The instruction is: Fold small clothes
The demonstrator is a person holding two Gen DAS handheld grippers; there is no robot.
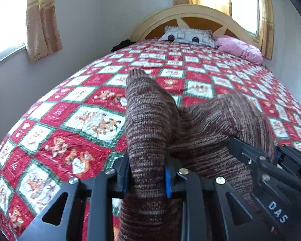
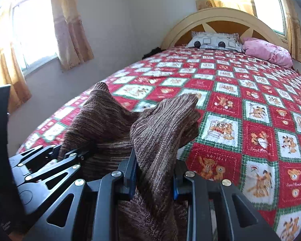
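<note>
Sweater (image 1: pixel 148 124) hem cut off below

You've got a bed (image 1: pixel 220 76) with red-and-white patchwork quilt, arched cream headboard (image 1: pixel 194 18) at its far edge, two pillows there: grey (image 1: pixel 186 36), pink (image 1: pixel 238 48). Pale walls, curtained windows (image 2: pixel 32 30), strong daylight.

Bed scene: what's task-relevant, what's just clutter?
In play:
brown knit garment
left gripper, shut on it
right gripper, shut on it
patchwork quilt, the work surface

Lying about:
grey patterned pillow
pink pillow
curtains
headboard
</note>
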